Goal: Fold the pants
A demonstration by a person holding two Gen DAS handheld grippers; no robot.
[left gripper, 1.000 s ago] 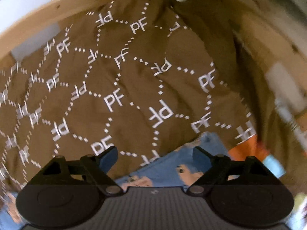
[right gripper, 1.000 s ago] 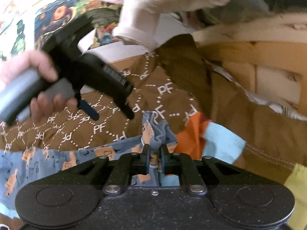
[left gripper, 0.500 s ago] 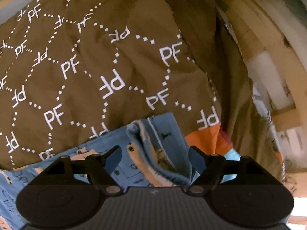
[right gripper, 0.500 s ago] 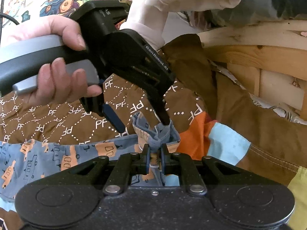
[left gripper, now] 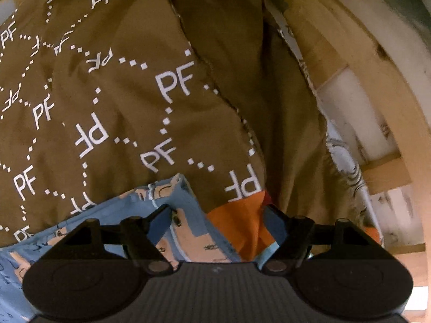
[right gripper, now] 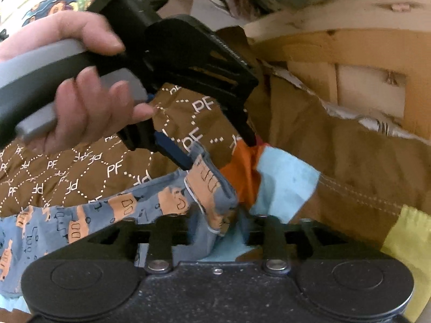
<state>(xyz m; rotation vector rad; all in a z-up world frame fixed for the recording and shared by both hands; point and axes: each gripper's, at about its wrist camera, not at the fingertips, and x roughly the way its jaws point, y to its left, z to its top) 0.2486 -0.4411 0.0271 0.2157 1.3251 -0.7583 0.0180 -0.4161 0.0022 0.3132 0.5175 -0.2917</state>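
Pants [right gripper: 210,188] corner between both wide-open tools, left [left gripper: 215,215], right [right gripper: 215,231], seemingly ungripped.

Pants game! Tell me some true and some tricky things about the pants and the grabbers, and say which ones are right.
1. The pants are blue with orange pictures. True.
2. The left gripper is shut tight. False: it is open, with its fingers wide apart over the corner of the pants.
3. The blanket under the pants is pink with stars. False: it is brown with white "PF" letters and dotted lines.
4. A bare hand holds the left gripper. True.
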